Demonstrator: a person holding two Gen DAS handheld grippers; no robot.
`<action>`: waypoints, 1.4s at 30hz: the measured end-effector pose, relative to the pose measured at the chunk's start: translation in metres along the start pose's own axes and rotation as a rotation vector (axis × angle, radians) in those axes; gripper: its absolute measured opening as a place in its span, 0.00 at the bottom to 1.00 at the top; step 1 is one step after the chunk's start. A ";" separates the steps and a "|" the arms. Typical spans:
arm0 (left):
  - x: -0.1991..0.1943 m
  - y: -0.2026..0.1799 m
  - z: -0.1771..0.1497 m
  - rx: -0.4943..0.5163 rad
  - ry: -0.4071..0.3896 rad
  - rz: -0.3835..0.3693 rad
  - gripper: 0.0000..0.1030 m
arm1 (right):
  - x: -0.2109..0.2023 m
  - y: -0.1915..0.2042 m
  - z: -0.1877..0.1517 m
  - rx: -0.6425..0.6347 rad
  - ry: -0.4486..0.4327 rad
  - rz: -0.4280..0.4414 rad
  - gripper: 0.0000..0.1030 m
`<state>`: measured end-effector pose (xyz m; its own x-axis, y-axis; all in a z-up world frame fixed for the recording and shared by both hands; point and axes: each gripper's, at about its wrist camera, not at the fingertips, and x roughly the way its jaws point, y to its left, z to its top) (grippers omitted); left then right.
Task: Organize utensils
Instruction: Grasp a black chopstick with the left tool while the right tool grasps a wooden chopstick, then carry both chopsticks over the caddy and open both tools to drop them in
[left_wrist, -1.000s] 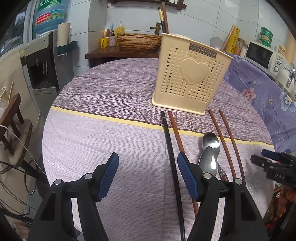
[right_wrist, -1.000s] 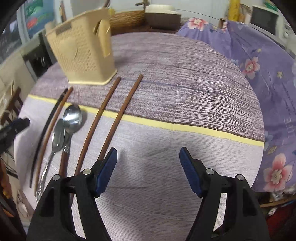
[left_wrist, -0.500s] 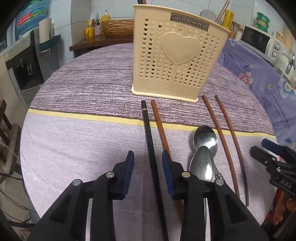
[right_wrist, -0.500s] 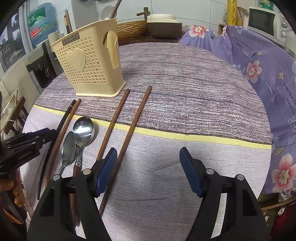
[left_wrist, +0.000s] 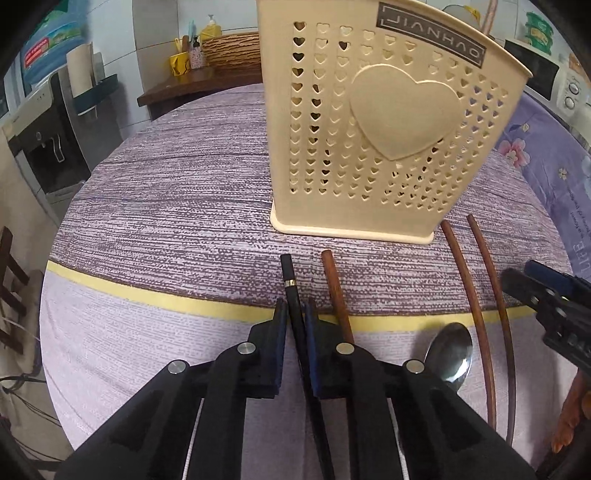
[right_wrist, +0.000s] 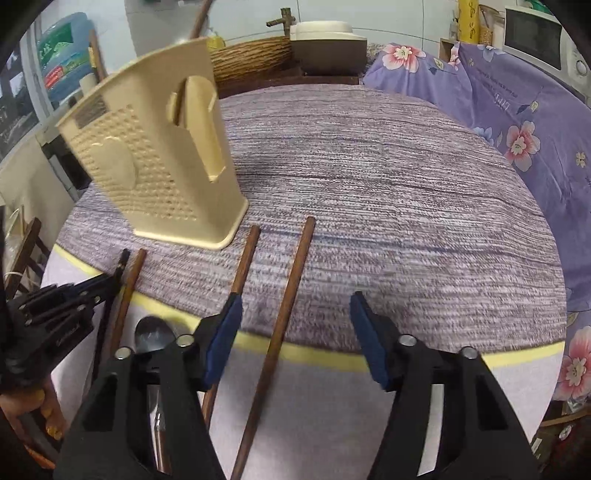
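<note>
Left claw (left_wrist: 294, 314) has just closed on the black chopstick (left_wrist: 290, 286), pads pinching it; holder (left_wrist: 388, 122) stands ahead. Right claw (right_wrist: 295, 325), still narrowing, straddles a brown chopstick (right_wrist: 291, 291), ungripped: pickup under way

Round table (left_wrist: 177, 192) draped in a purple-grey striped cloth with one yellow band. Directly on it: cream perforated plastic utensil holder (left_wrist: 384, 125) standing upright; just before it, black chopstick with gold ring (left_wrist: 290, 284), brown wooden chopstick (left_wrist: 334, 291), steel spoon (left_wrist: 448, 354), and two longer reddish-brown chopsticks (right_wrist: 291, 280) lying side by side.
</note>
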<state>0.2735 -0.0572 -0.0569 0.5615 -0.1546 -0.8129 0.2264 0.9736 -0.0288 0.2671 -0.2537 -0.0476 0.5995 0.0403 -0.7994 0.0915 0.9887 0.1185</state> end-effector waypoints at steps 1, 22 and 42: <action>0.000 -0.001 0.000 -0.001 -0.001 0.001 0.10 | 0.006 0.000 0.003 0.006 0.012 0.000 0.50; 0.005 -0.010 0.006 0.019 -0.028 0.021 0.08 | 0.032 0.019 0.019 -0.055 0.006 -0.055 0.10; -0.088 0.012 0.007 -0.076 -0.250 -0.095 0.08 | -0.073 -0.027 0.022 0.037 -0.229 0.143 0.08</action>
<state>0.2318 -0.0332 0.0185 0.7219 -0.2735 -0.6357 0.2322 0.9611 -0.1498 0.2381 -0.2868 0.0204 0.7720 0.1415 -0.6197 0.0195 0.9692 0.2456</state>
